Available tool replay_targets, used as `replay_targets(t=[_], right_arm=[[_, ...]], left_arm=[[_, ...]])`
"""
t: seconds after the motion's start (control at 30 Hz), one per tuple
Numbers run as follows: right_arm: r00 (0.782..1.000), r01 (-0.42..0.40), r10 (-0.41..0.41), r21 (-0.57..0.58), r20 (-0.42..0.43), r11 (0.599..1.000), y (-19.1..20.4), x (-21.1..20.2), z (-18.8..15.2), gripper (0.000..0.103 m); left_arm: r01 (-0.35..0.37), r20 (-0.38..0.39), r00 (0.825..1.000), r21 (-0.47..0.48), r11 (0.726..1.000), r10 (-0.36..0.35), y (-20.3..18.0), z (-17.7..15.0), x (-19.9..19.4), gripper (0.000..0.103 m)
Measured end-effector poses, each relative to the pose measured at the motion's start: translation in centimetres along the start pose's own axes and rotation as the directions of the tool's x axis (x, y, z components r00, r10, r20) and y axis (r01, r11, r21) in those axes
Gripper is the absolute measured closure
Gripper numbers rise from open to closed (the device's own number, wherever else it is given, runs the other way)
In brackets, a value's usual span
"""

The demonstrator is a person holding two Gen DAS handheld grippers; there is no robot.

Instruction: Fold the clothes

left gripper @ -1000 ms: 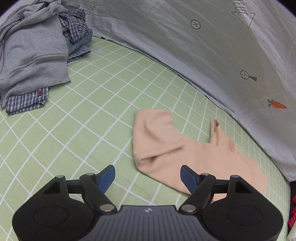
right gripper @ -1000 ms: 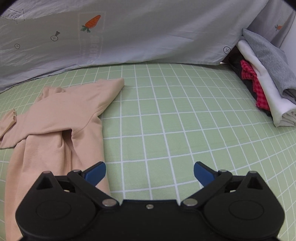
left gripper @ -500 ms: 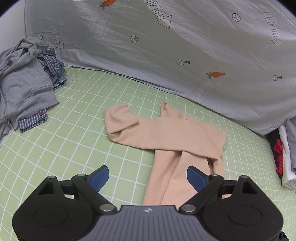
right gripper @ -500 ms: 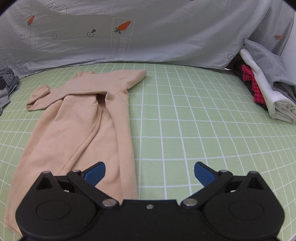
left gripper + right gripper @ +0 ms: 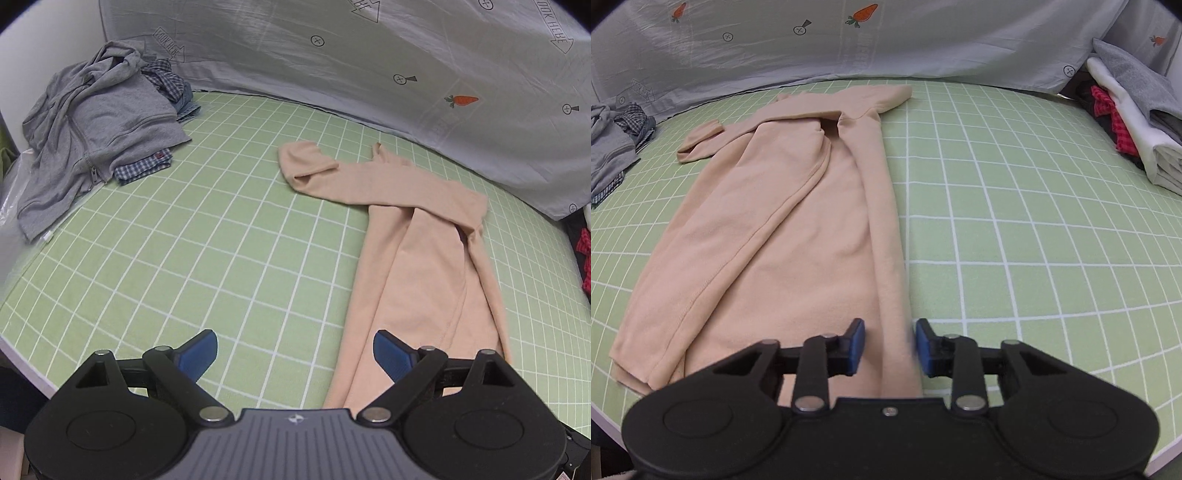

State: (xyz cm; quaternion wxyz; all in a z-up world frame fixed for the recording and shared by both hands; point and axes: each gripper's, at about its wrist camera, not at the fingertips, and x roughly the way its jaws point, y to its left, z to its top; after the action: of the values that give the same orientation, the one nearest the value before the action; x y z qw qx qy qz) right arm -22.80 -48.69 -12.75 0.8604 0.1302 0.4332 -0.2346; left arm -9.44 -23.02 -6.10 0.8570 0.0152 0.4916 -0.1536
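Note:
A peach long-sleeved garment lies lengthwise on the green checked table, one sleeve folded across its far end; it also shows in the left wrist view. My right gripper is at the garment's near right edge, its blue pads half closed with a strip of the peach cloth between them and a gap still showing. My left gripper is wide open and empty, low over the table just left of the garment's near end.
A heap of unfolded clothes with a grey hoodie lies at the far left. A stack of folded clothes stands at the far right. A grey printed sheet hangs behind. The table's front edge is close.
Both grippers have drawn back towards the garment's near end. The right gripper's jaws have narrowed from wide open around the right edge of the cloth. The left stays open.

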Motion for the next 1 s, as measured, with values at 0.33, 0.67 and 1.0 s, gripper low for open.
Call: replay_targets(t=[0.33,0.67,1.0], right_arm=[[0.997,0.025,-0.026,0.015,0.068,1.0,2.3,-3.1,0.8,0.098],[0.995,0.029,-0.032,0.031,0.094,0.999,7.8,-5.6,1.8,0.098],[1.0,0.003,0.0,0.147,-0.022,0.989,13.1,-1.6,1.4,0.093]], left_arm=[[0.065,0.027,0.998,-0.025,0.998,-0.064,2.3,0.7,-0.5,0.012],[0.115,-0.007,0.993,0.013,0.993,-0.115,6.2,2.9,0.1,0.012],[0.046,-0.078,0.996,-0.01,0.999,-0.047,12.8,3.5,1.1,0.012]])
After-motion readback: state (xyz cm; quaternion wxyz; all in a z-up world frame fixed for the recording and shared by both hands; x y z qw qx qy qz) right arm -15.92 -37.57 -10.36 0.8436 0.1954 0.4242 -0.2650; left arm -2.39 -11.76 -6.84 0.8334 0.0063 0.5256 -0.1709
